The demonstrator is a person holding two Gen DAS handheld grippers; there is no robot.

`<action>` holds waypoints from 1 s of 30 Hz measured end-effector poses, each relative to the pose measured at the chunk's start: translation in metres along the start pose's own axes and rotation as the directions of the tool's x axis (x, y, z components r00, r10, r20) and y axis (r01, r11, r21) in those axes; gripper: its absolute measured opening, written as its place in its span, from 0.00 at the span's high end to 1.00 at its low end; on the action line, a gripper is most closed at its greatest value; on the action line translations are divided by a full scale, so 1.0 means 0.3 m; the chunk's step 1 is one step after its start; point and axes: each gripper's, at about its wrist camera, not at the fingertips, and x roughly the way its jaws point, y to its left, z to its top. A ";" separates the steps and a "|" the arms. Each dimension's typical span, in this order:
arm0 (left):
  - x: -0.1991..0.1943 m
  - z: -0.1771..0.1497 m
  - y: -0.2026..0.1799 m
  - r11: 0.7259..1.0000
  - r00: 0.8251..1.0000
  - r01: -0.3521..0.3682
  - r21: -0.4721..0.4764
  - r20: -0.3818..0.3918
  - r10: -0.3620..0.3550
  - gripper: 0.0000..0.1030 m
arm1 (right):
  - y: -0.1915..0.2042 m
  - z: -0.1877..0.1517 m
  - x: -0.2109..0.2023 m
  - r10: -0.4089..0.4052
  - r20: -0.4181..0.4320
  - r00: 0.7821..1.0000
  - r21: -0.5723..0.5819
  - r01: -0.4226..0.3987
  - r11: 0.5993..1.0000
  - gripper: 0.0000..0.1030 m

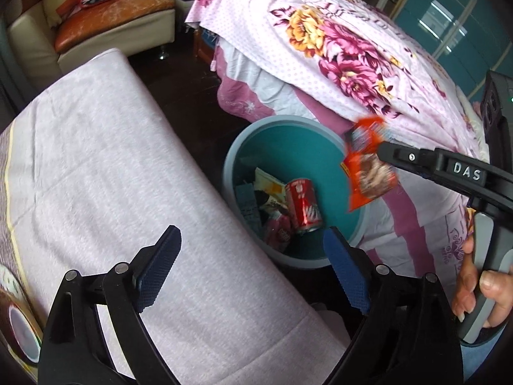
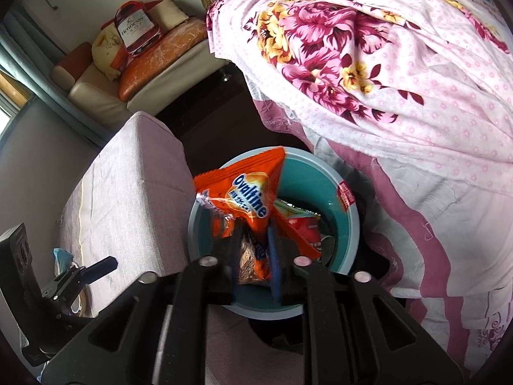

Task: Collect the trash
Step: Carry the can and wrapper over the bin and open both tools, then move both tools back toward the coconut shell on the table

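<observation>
A teal bin (image 1: 229, 163) (image 2: 352, 224) stands on the dark floor between a covered bench and a bed. Inside lie a red soda can (image 1: 303, 205) (image 2: 306, 227) and several wrappers. My left gripper (image 1: 251, 234) hangs open and empty over the bin's near rim; the right wrist view shows it at the left (image 2: 96, 266). Above the bin, my right gripper (image 2: 255, 234) (image 1: 400, 157) has its jaws apart. An orange Ovaltine wrapper (image 2: 247, 192) (image 1: 368, 166) hangs loose and blurred between its fingers, over the bin's mouth.
A lilac-covered bench (image 1: 112, 160) (image 2: 128, 192) runs along the bin's left. A bed with a floral sheet (image 1: 352, 48) (image 2: 400, 64) overhangs on the right. A cream sofa (image 1: 96, 22) with cushions sits at the back. A person's hand (image 1: 474, 288) holds the right gripper's handle.
</observation>
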 end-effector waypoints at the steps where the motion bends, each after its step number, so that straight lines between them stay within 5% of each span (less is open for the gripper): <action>1: -0.005 -0.007 0.010 1.000 1.000 0.003 -0.007 0.000 -0.003 0.12 | 0.004 -0.002 0.000 -0.003 0.001 1.000 0.000 0.003 1.000 0.42; 6: -0.029 -0.044 0.063 0.999 1.000 0.002 -0.035 0.000 -0.002 0.12 | 0.041 -0.011 0.005 -0.010 -0.023 1.000 -0.009 0.009 1.000 0.29; 30: -0.312 -0.304 0.437 0.968 0.993 -0.049 -0.246 0.088 0.073 0.12 | 0.476 -0.171 0.039 0.048 -0.129 0.990 -0.211 -0.075 0.975 0.29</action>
